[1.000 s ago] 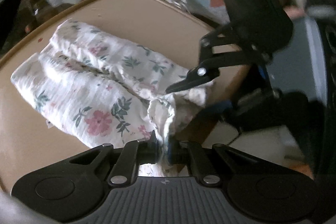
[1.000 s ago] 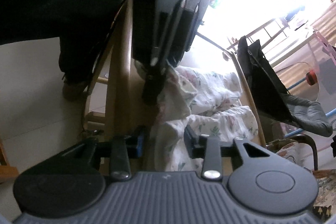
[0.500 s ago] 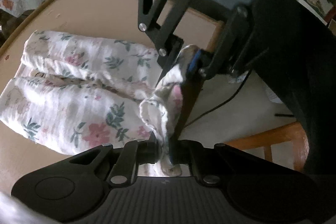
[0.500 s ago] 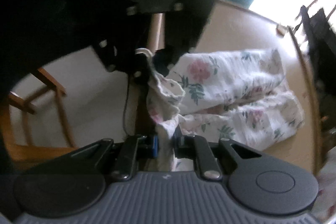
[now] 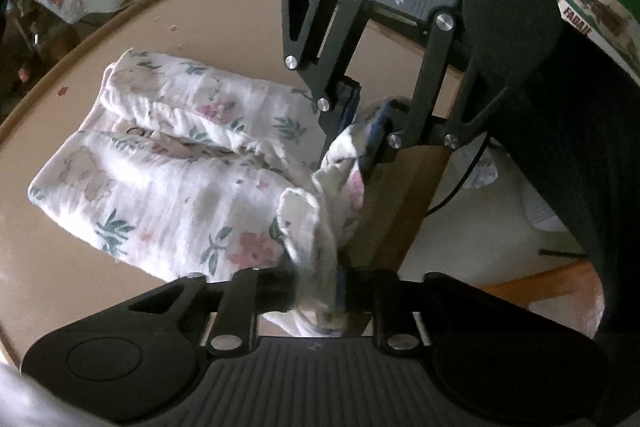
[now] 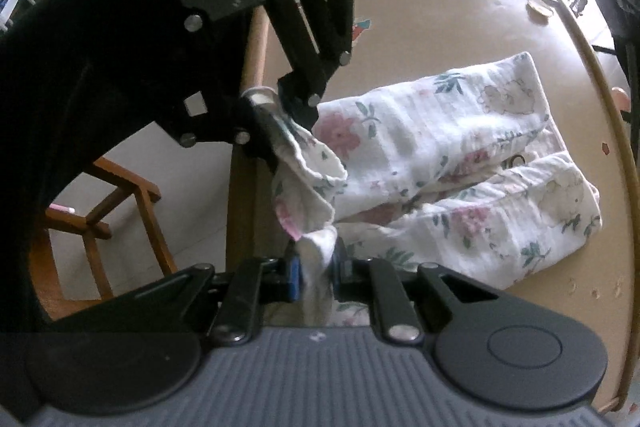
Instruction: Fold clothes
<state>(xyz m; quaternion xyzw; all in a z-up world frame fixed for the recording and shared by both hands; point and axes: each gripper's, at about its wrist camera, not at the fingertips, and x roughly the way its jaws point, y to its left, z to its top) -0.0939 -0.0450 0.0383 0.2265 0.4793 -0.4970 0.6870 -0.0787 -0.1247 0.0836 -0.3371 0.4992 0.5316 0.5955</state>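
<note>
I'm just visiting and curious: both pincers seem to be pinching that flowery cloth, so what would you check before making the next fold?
1. Left gripper shut on the floral garment: ok.
2. Right gripper shut on the same end of it: ok.
3. The two grippers are holding separate corners: cannot tell, the fabric is bunched between them.
4. Rest of the garment lies on the table, not hanging off the far side: ok.
5. Bare table beyond the garment for the fold to land: ok.
6. Garment lies smooth: not ok, there is a ridge along its middle.
</note>
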